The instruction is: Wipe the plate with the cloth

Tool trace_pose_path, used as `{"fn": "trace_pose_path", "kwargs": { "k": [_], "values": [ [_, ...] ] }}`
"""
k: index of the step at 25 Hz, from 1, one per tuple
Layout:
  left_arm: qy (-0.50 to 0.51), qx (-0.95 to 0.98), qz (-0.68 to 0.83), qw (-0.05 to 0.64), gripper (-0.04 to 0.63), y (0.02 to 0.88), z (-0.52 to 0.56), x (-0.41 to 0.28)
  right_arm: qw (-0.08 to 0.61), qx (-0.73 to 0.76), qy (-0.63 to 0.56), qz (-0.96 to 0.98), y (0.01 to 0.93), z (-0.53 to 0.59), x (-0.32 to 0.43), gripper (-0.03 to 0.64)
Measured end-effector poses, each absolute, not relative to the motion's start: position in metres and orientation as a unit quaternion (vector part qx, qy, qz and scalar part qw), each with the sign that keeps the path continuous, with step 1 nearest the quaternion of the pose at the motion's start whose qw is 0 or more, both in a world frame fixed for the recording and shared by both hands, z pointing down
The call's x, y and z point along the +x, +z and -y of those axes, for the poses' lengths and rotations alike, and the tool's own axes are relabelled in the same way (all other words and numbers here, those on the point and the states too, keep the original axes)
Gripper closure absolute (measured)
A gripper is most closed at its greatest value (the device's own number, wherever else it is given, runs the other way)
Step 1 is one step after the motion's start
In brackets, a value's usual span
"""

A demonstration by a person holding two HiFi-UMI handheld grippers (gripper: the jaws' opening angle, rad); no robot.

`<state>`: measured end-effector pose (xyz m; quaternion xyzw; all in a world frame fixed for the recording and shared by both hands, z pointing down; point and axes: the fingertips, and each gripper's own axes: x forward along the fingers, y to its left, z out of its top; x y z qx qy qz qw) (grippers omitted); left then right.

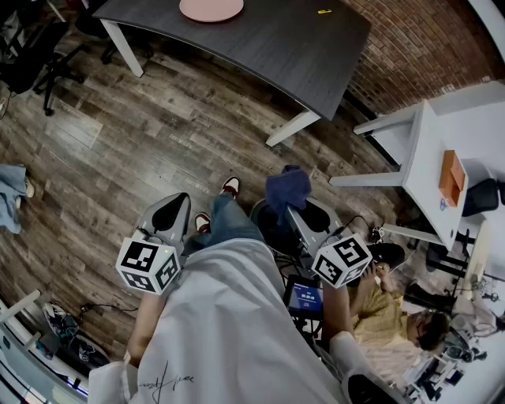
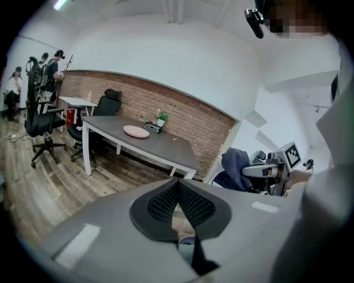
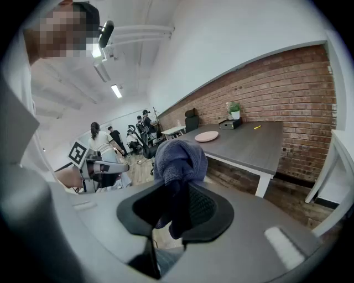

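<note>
Right tool grips my blue cloth; left tool is closed and empty; the pink plate sits on the distant worktop.

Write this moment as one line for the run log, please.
left gripper: shut, empty | right gripper: shut on cloth | plate: on table, apart from both grippers | wiping: not yet begun
</note>
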<state>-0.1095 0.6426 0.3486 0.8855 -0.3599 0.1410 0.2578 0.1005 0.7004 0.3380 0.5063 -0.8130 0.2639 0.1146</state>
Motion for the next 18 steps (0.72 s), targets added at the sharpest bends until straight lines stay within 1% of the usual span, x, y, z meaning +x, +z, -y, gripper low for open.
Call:
{"fn": "trace_pose_path", "kwargs": {
  "k": [11, 18],
  "values": [
    [0.17, 0.879, 0.358, 0.265, 0.591, 0.363, -0.581, -0.089, 0.115, 0.503, 0.274, 0.812, 0.344, -0.63, 0.12, 0.523],
    [0.192, 0.874, 0.357, 0.268, 0.589, 0.368, -0.527, -0.062, 0.106, 0.513, 0.297, 0.799, 0.359, -0.572, 0.154, 0.52]
  ]
}}
